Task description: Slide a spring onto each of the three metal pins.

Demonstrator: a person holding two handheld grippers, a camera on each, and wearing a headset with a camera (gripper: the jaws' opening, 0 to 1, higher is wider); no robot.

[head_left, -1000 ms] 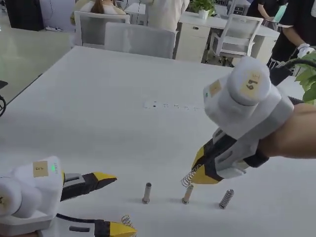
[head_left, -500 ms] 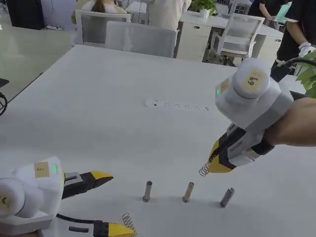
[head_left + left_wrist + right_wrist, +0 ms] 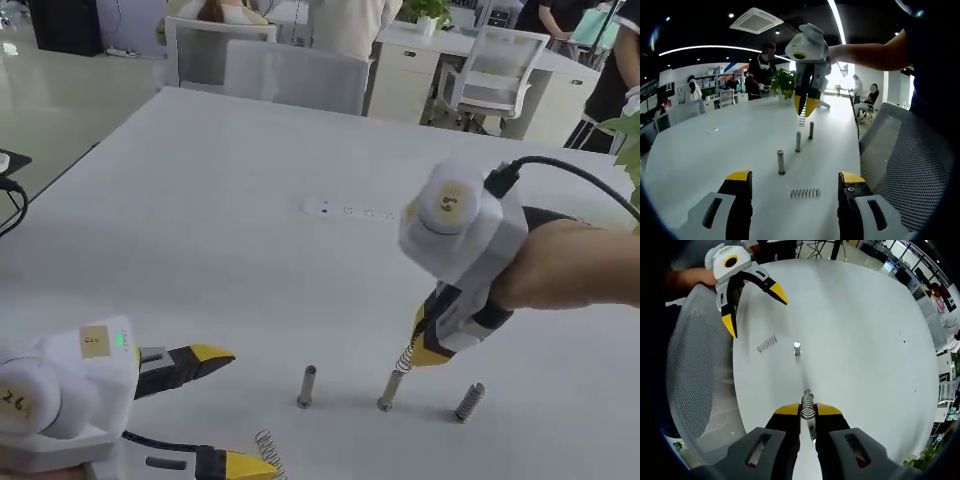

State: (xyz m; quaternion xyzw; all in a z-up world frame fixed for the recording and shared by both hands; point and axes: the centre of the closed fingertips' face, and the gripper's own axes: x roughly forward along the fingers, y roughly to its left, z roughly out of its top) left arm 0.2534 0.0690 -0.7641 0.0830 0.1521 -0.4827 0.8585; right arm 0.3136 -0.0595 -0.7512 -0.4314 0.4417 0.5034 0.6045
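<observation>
Count: 3 metal pins upright in a row on the white desk, and 3 springs. The right pin wears the first spring. The right gripper, jaws pinching the second spring, holds it at the top of the middle pin. The left pin is bare. The third spring lies loose on the near desk between the left gripper's spread jaws.

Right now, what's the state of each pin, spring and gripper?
left gripper: open, holding nothing
right gripper: shut on held spring
held spring: hanging from the jaws, lower end at middle pin's tip
middle pin: upright, shaft bare
left pin: upright, bare
right pin: spring on it
loose spring: lying flat, ungripped
</observation>
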